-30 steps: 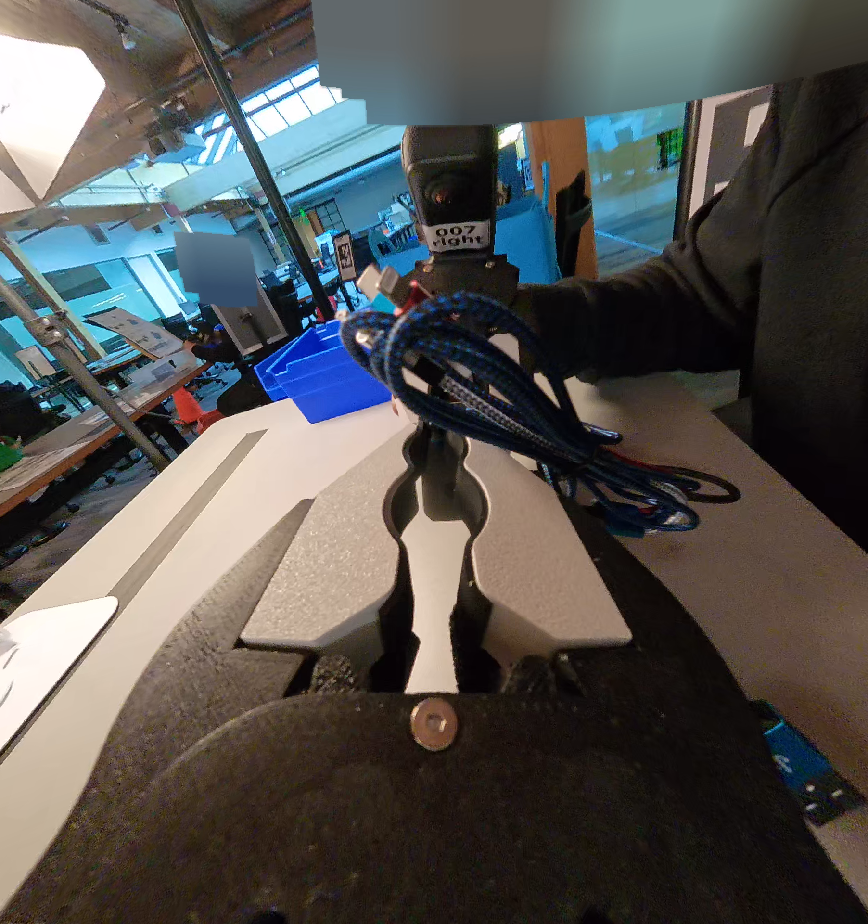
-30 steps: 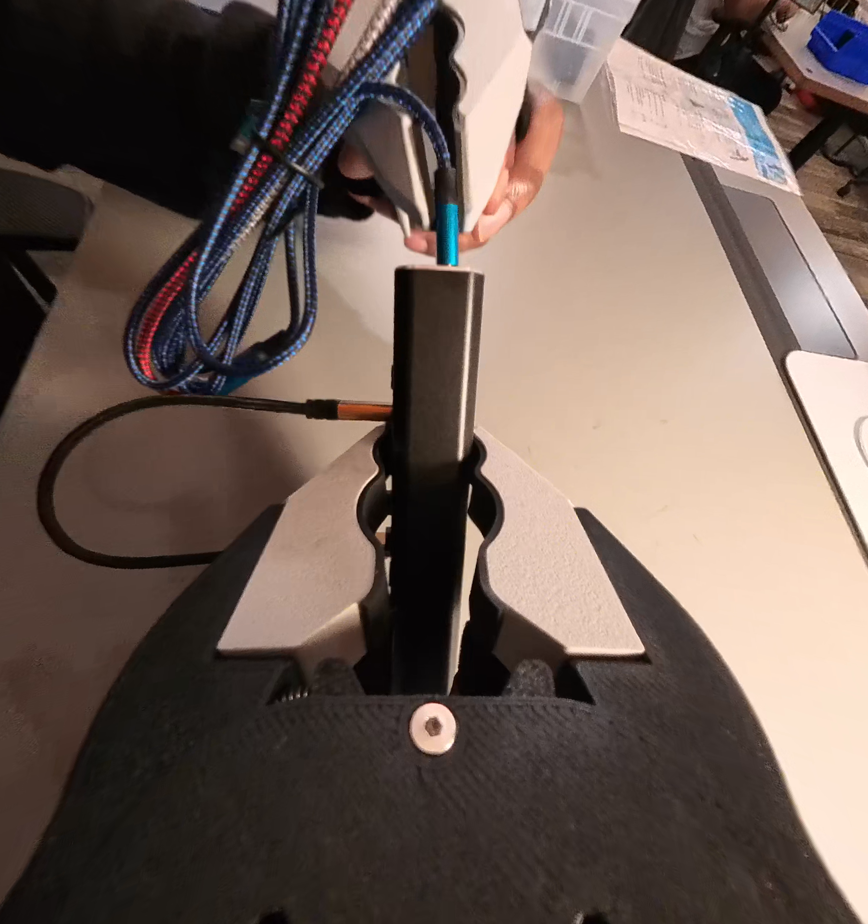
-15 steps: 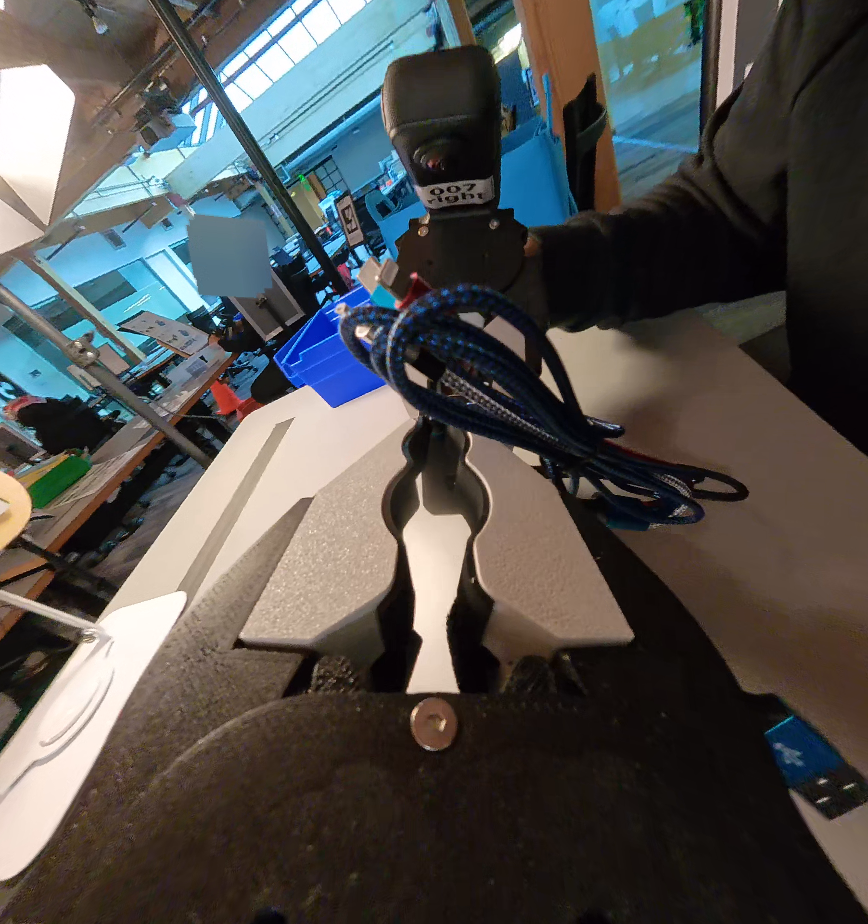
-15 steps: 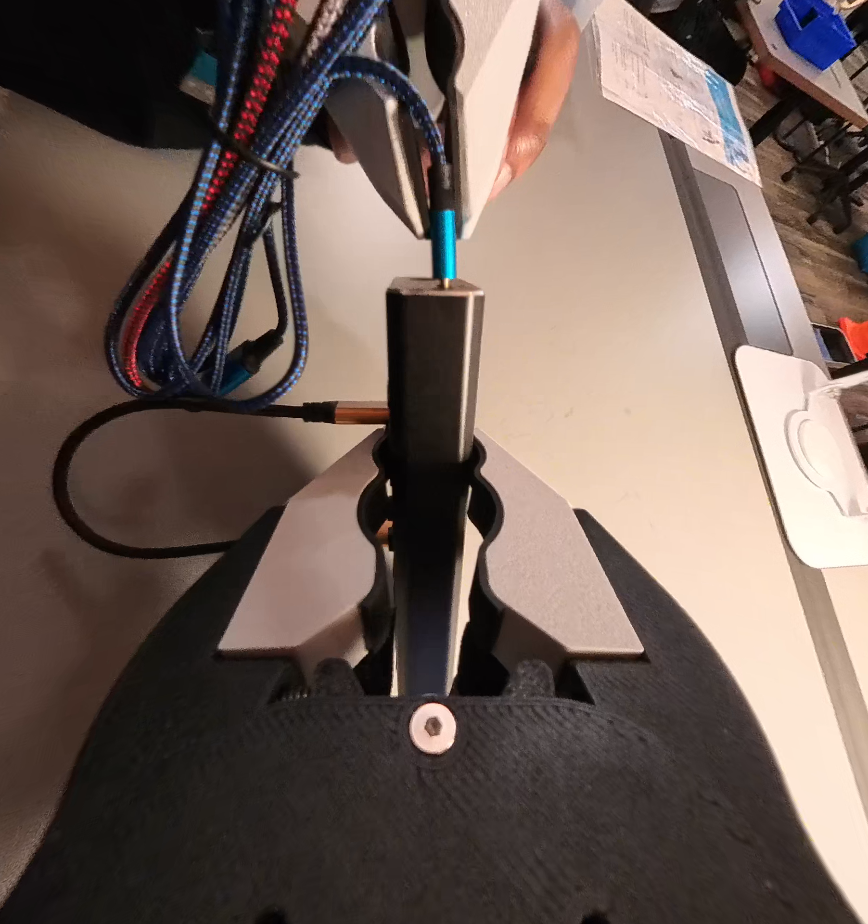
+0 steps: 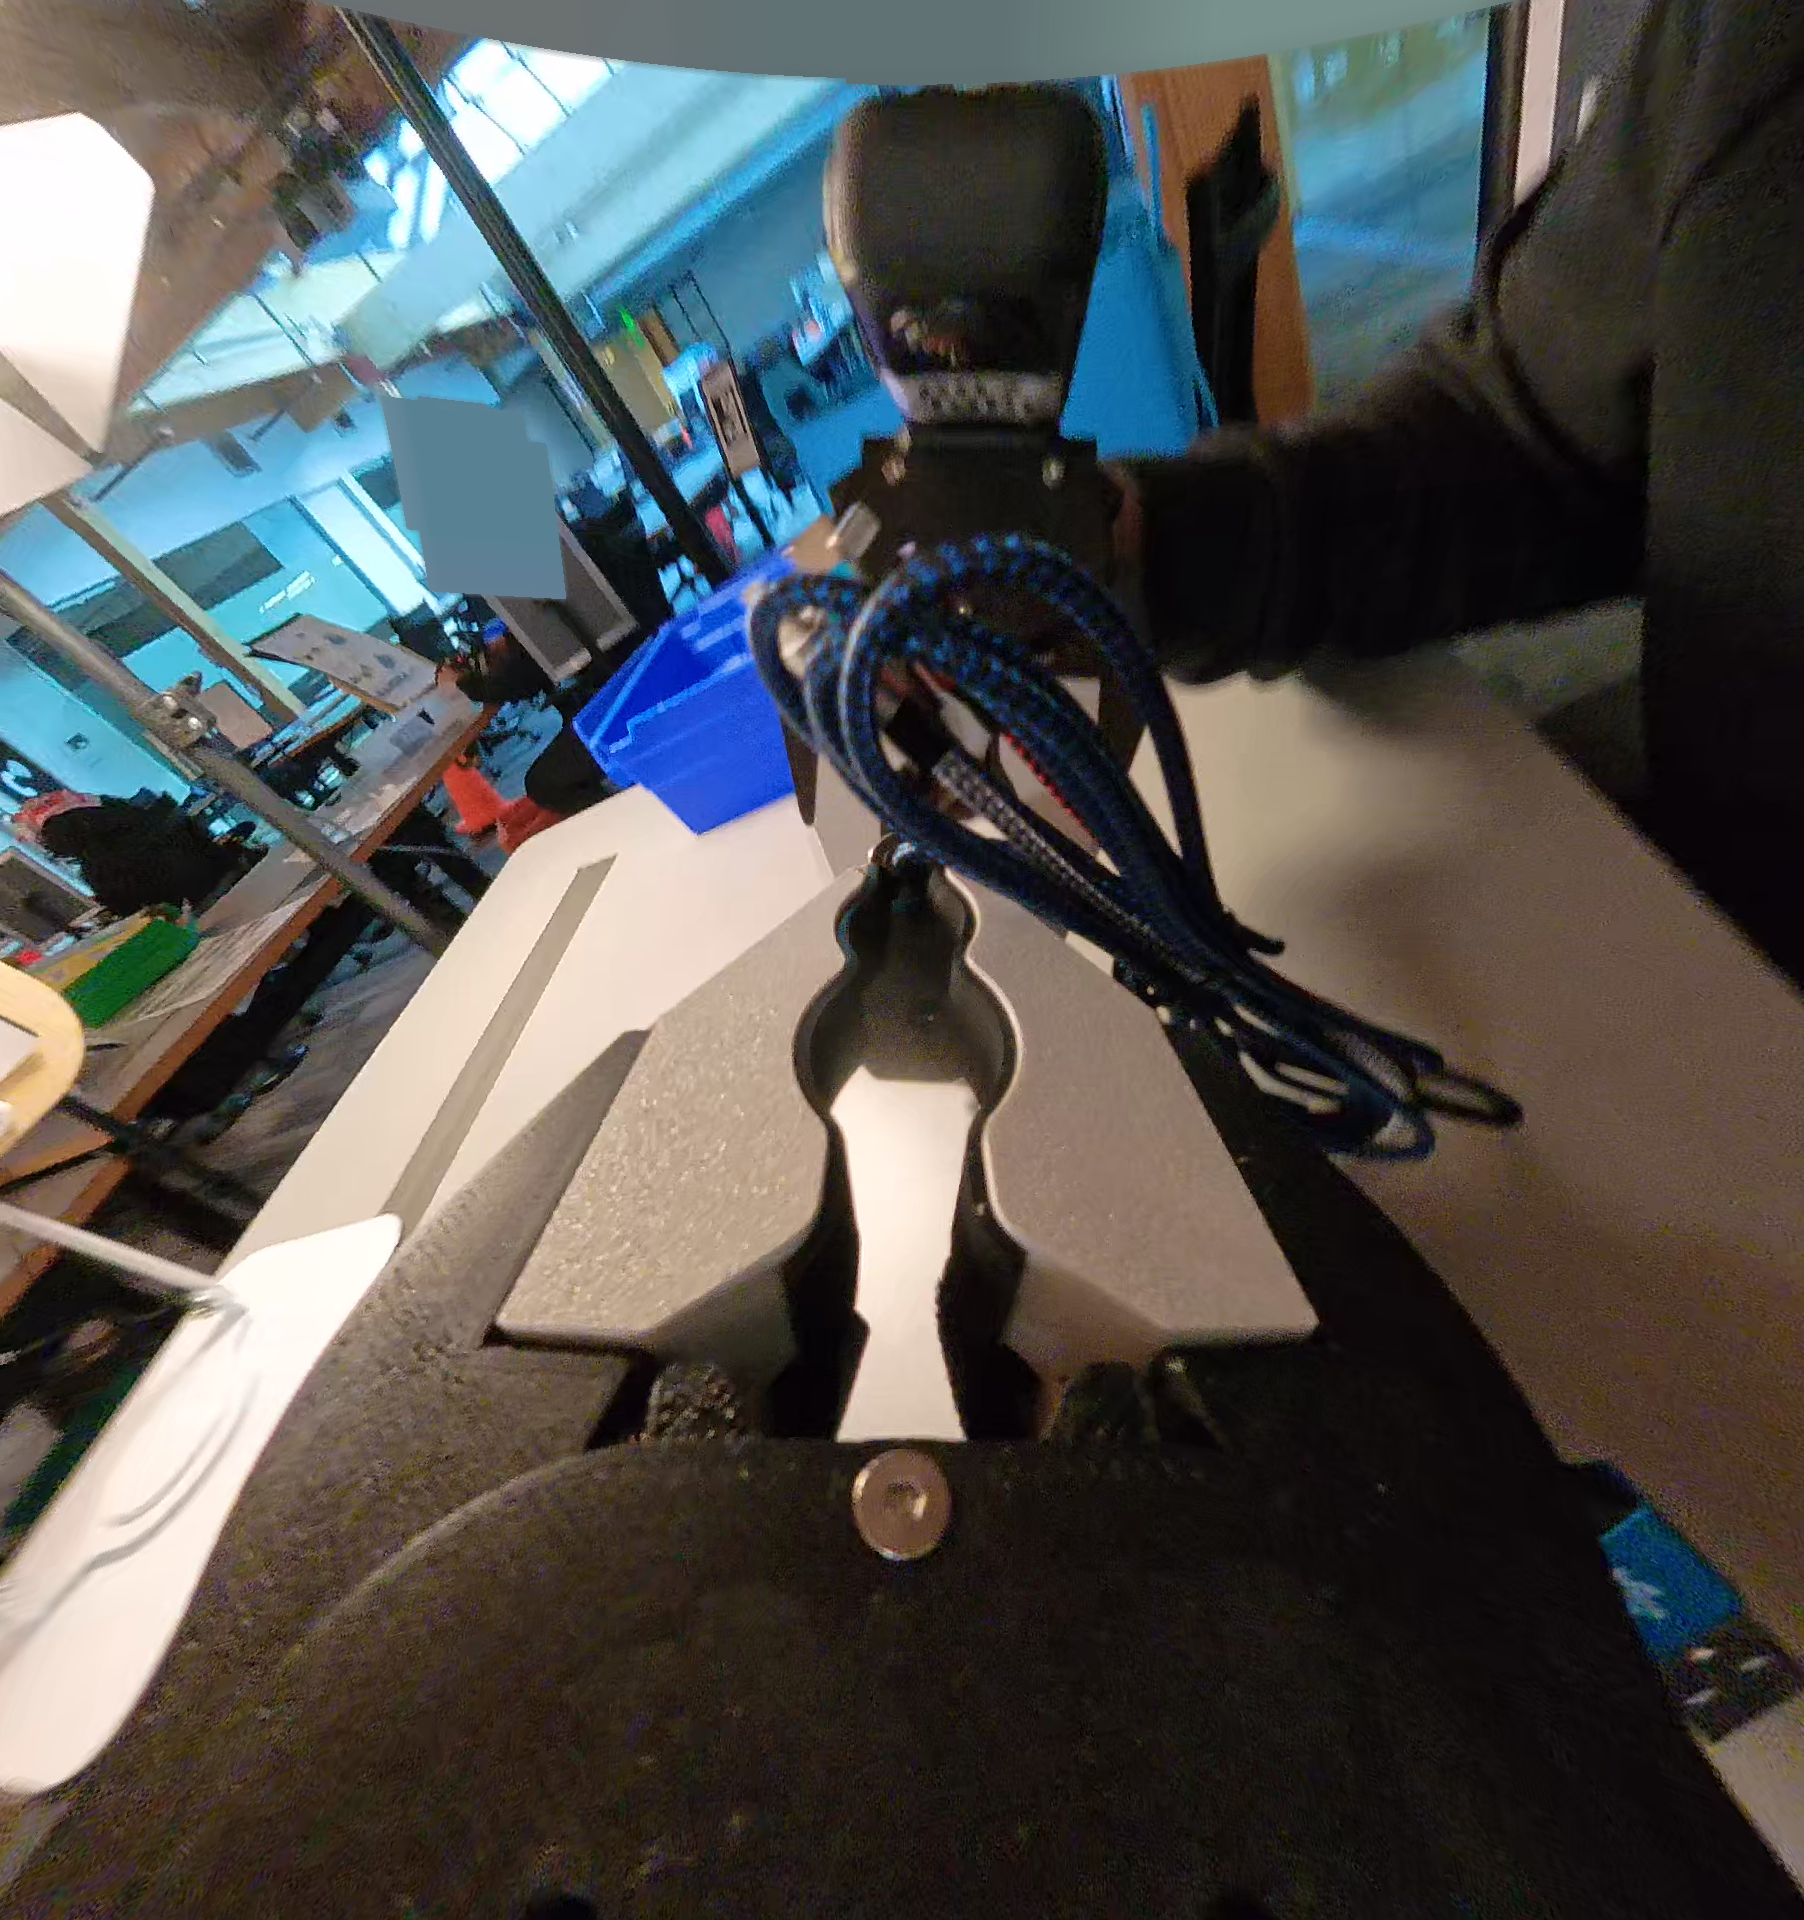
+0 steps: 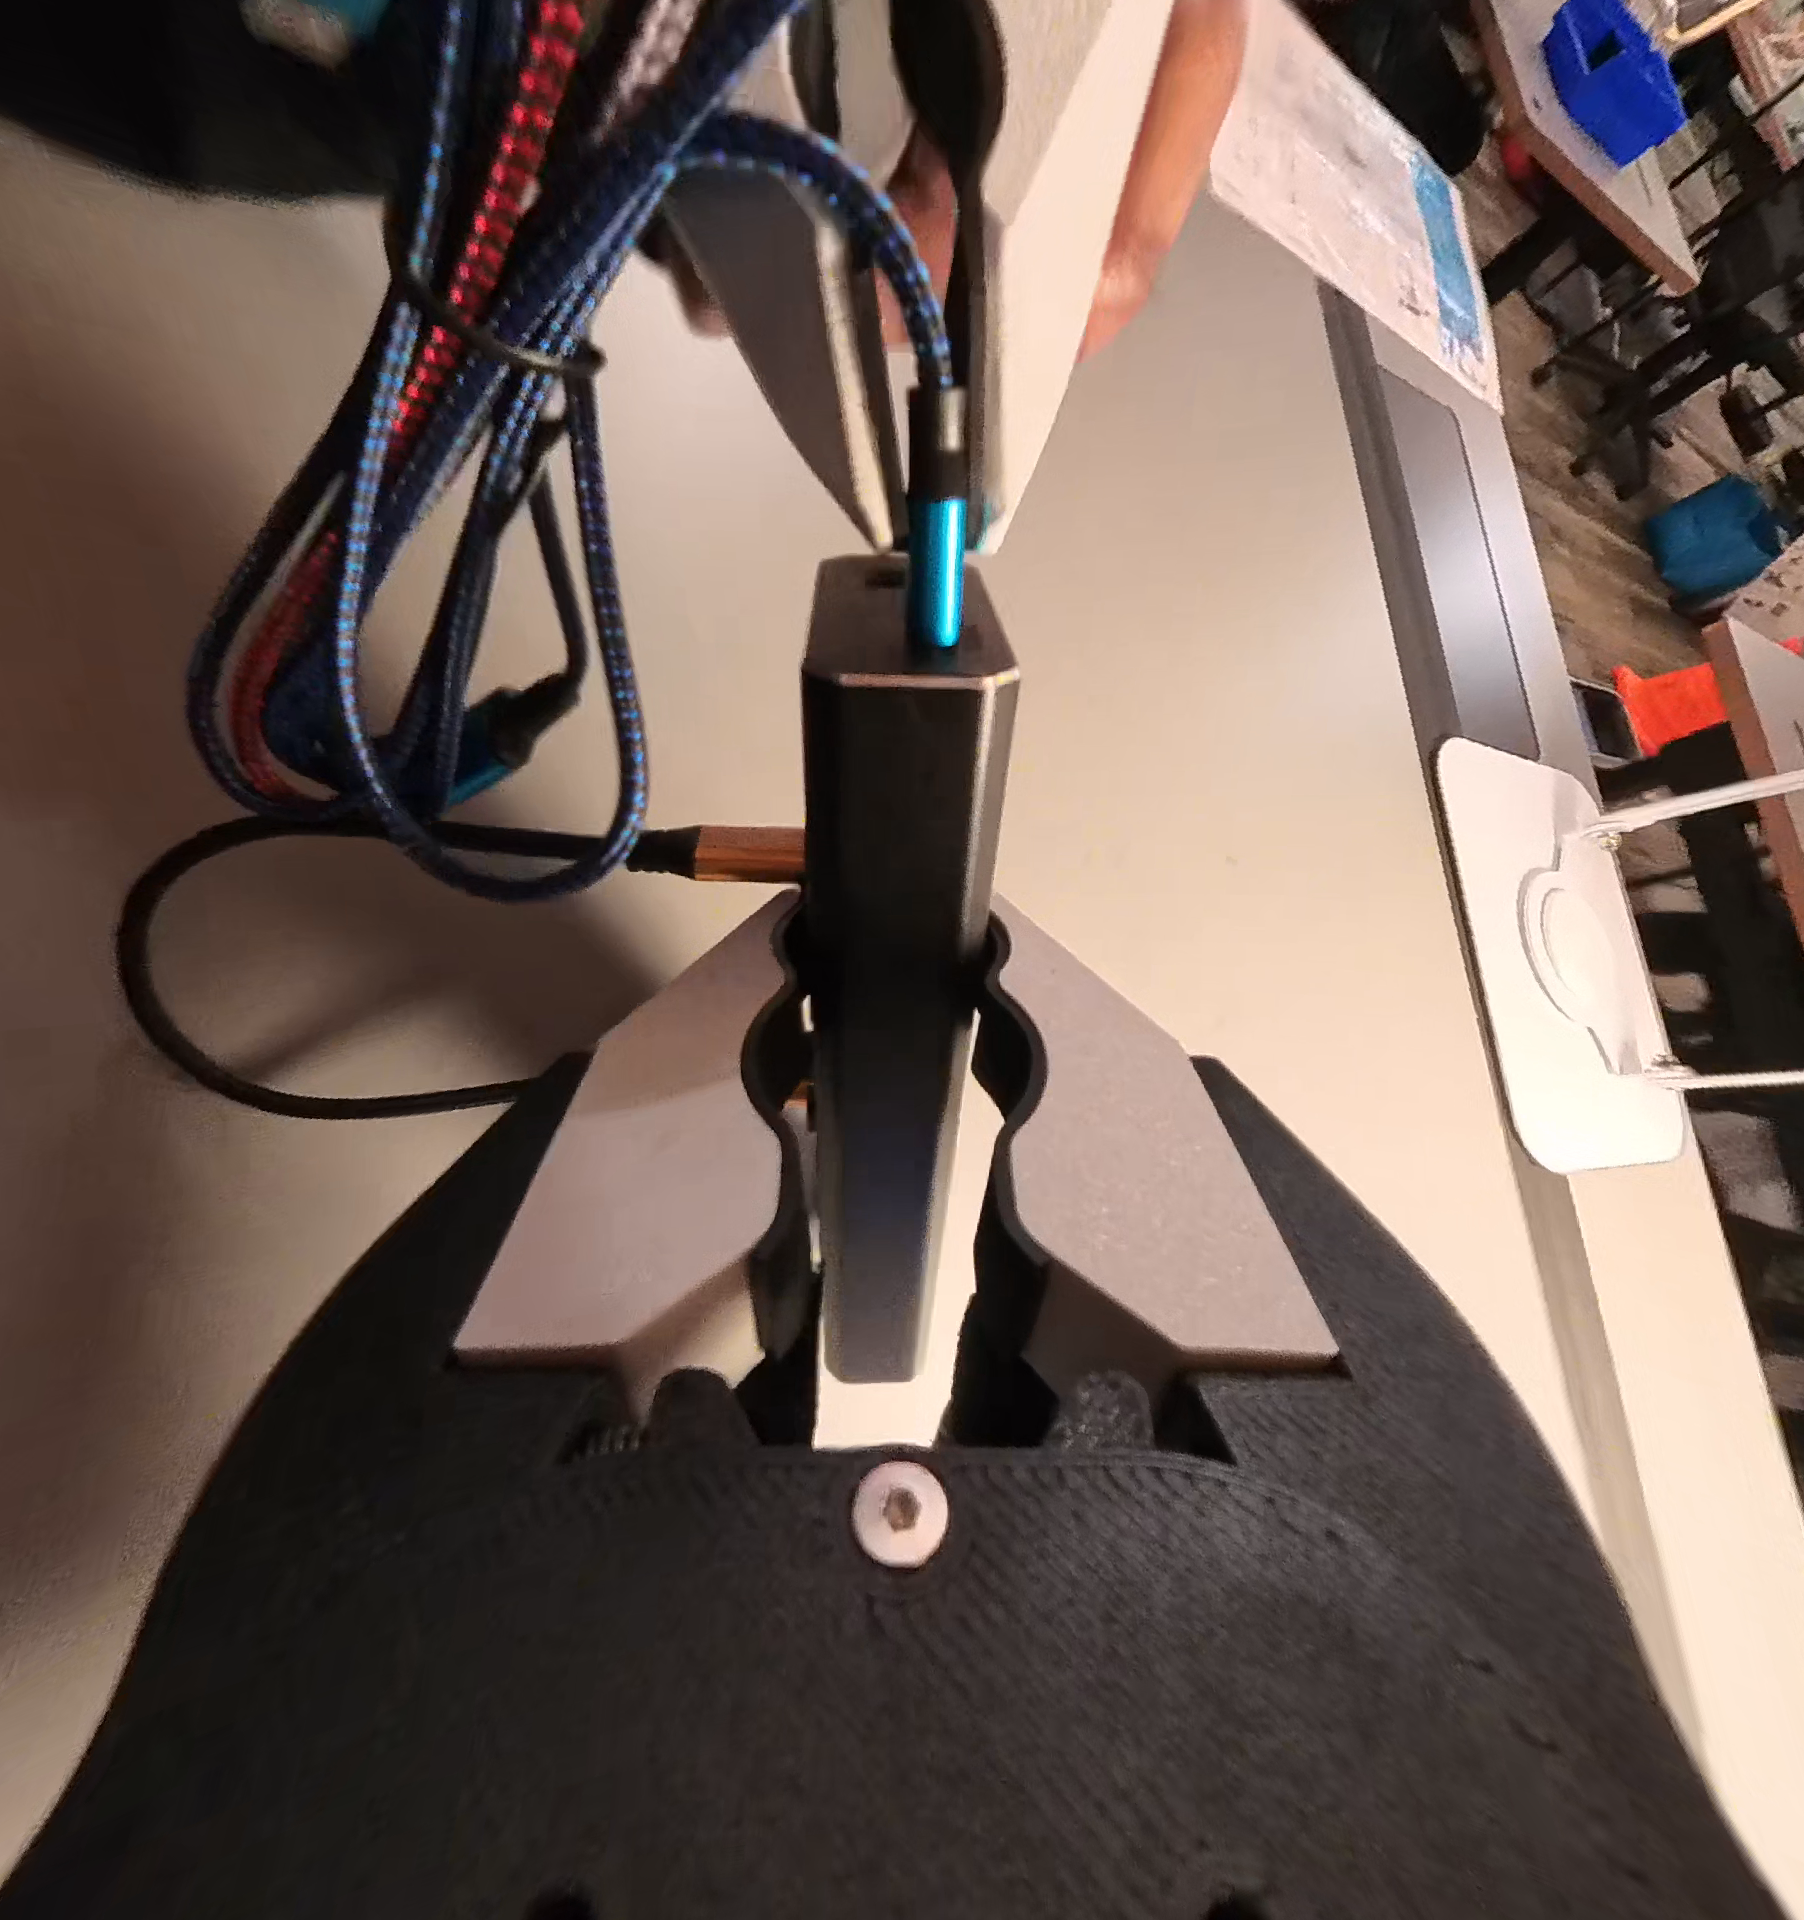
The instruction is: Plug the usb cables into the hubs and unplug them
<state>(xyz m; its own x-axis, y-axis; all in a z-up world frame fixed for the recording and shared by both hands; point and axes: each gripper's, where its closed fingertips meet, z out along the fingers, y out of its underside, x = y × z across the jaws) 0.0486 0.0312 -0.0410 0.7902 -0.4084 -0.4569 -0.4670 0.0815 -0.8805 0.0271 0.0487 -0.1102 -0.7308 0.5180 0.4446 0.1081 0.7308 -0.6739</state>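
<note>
Right wrist view: right tool [image 6: 903, 914] clamping dark hub [image 6: 903, 831], blue plug [image 6: 939, 571] seemingly seated, pinched by left tool [image 6: 919, 499].

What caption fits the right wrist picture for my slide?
Right gripper clamps a dark USB hub while the left gripper presses a blue plug into its end.

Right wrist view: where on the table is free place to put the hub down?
Bare table lies right of the hub, up to the grey strip and the white stand base. Left is crowded: the braided cable bundle and a black cable loop.
</note>
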